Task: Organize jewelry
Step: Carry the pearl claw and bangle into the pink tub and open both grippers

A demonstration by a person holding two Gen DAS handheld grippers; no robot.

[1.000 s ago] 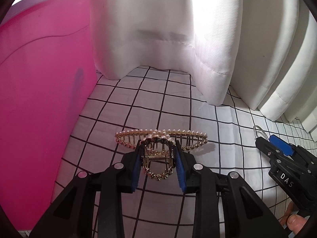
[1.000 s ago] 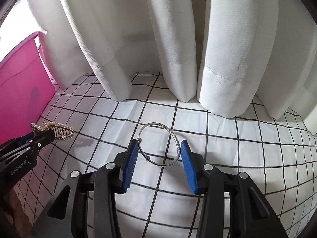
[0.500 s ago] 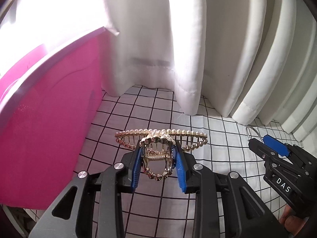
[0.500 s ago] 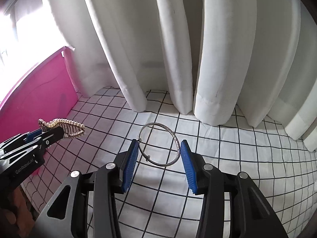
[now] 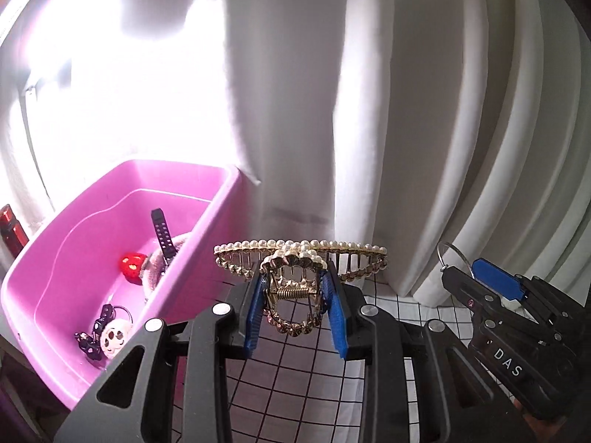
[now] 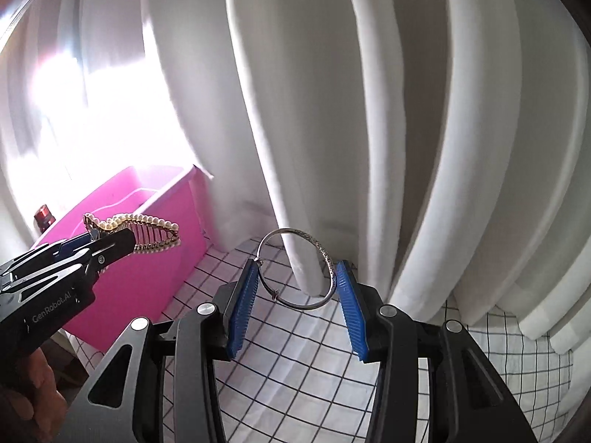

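A pearl hair claw [image 5: 300,263] is pinched by the left gripper [image 5: 297,310] beside the pink bin [image 5: 207,229]; a silver bangle [image 6: 297,270] is clamped across the right gripper [image 6: 295,308], seemingly only at its rim. The bangle could be dropped if tilted.

The bin [image 5: 207,221] stands on the surface [image 5: 295,376], with curtains [image 5: 424,147] behind it. Inside the bin lie small trinkets [image 5: 110,332]. Right of the bin, above the surface, hang the hair clip [image 5: 301,258] and bangle [image 6: 299,269].
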